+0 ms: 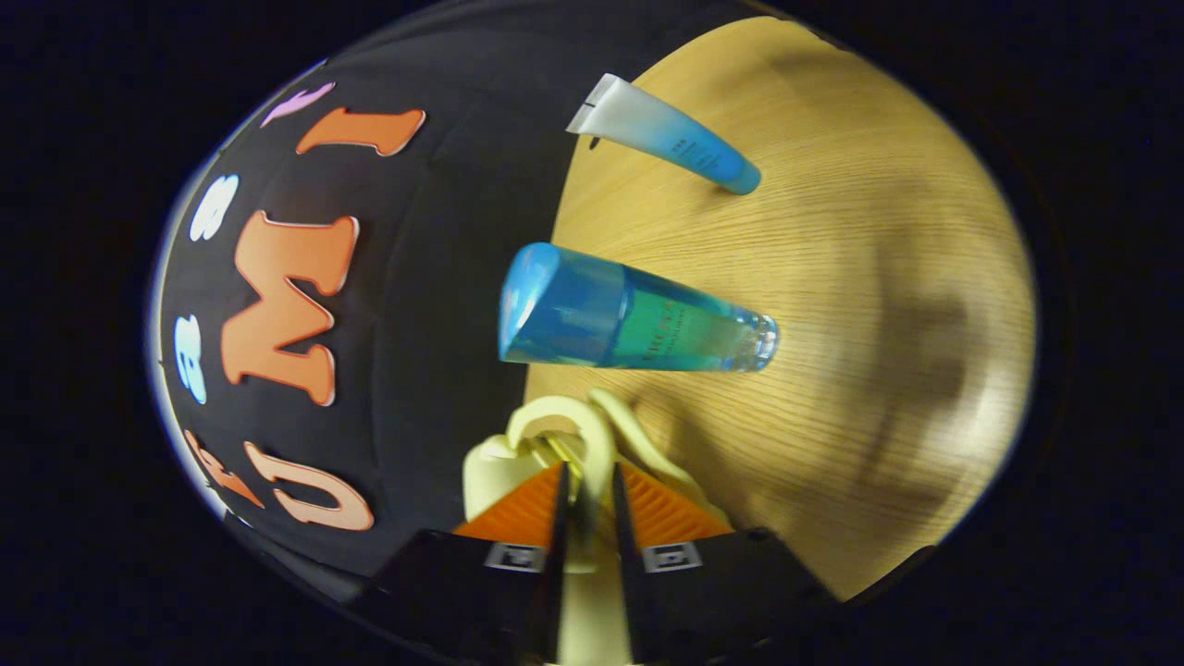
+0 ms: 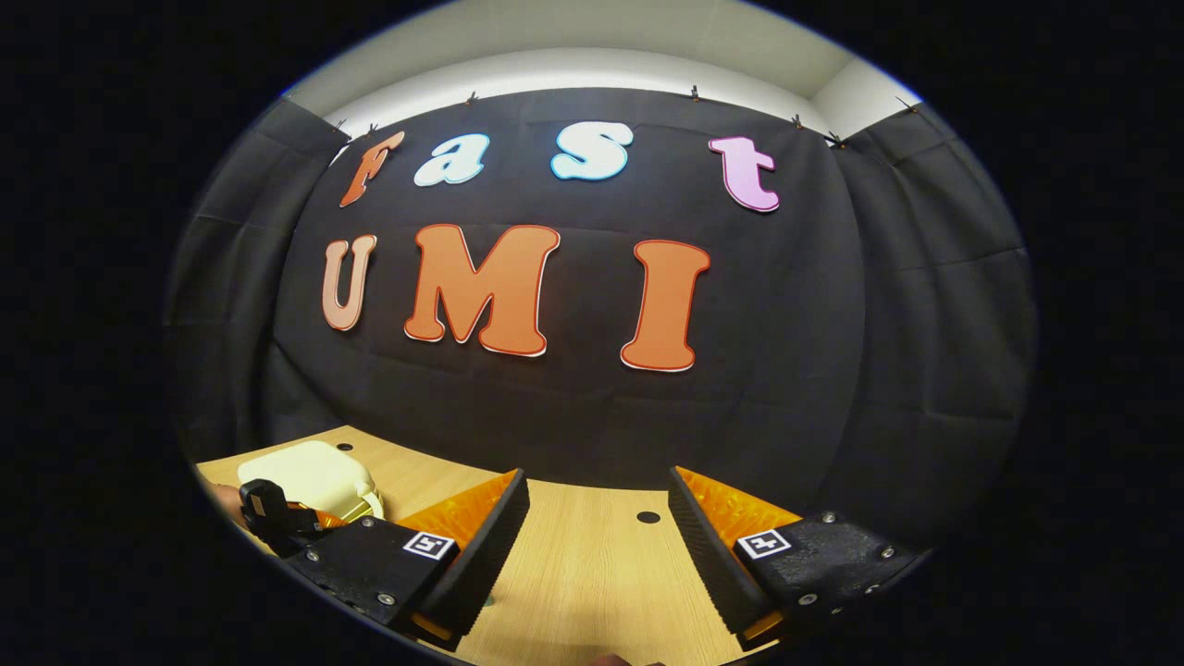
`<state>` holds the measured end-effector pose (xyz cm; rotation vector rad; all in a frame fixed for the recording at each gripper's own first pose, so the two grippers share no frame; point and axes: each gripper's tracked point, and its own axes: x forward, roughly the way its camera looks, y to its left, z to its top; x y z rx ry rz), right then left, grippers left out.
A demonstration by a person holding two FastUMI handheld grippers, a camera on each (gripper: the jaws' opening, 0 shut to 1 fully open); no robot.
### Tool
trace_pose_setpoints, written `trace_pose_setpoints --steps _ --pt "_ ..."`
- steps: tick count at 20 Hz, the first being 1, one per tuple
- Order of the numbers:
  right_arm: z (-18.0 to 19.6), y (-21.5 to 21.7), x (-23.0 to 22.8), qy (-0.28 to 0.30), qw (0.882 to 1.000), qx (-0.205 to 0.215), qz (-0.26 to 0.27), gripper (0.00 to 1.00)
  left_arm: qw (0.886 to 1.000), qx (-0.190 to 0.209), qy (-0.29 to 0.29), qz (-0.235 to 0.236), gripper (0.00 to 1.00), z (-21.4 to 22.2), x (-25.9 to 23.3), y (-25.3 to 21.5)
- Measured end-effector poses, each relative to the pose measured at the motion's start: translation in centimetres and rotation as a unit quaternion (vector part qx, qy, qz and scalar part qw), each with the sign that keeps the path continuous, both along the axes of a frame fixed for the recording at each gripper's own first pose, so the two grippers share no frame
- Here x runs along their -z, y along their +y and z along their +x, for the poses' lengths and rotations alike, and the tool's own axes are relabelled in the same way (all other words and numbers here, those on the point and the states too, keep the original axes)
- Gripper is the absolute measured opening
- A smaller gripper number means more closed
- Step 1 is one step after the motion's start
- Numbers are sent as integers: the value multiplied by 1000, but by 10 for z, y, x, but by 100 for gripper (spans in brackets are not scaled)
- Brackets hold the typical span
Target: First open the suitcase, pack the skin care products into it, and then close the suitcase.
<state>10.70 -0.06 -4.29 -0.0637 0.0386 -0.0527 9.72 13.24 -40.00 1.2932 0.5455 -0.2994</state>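
Gripping suitcase handle (image 1: 566,435), left hand-held gripper (image 1: 588,504)

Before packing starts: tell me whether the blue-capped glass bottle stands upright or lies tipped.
Upright: the blue-capped glass bottle stands on its clear base on the wooden table; the left gripper view is rotated.

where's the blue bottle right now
In the left gripper view the blue bottle lies on the wooden table, between the tube and the cream suitcase.

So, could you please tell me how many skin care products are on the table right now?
2. A blue bottle stands on the wooden table just beyond the left claw; a white-and-blue tube stands farther along, near the table's edge. Others may be hidden.
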Motion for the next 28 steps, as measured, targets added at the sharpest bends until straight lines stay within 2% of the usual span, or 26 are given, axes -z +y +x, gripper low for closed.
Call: trace_pose_setpoints --steps 1,2,8,15,18,22,28 --pt "-1 -2 0 1 1000 6 0 95 1000 -8 -7 1 15 -3 -3 2" --pt "-1 -3 1 0 1000 11 1 95 1000 0 -15 -10 6 3 -4 1" --pt "5 7 4 8 1000 17 3 95 992 -39 -37 -114 6 6 -36 8" --pt "22 40 9 16 1000 -2 6 95 966 -93 -89 -224 5 15 -121 52" --pt "28 56 11 18 1000 -11 5 95 944 -132 -113 -282 4 22 -157 88" --pt "40 79 13 25 999 -24 6 95 896 -201 -144 -368 4 30 -204 154" --pt "54 114 15 30 999 -39 4 95 830 -279 -185 -447 5 26 -233 270"
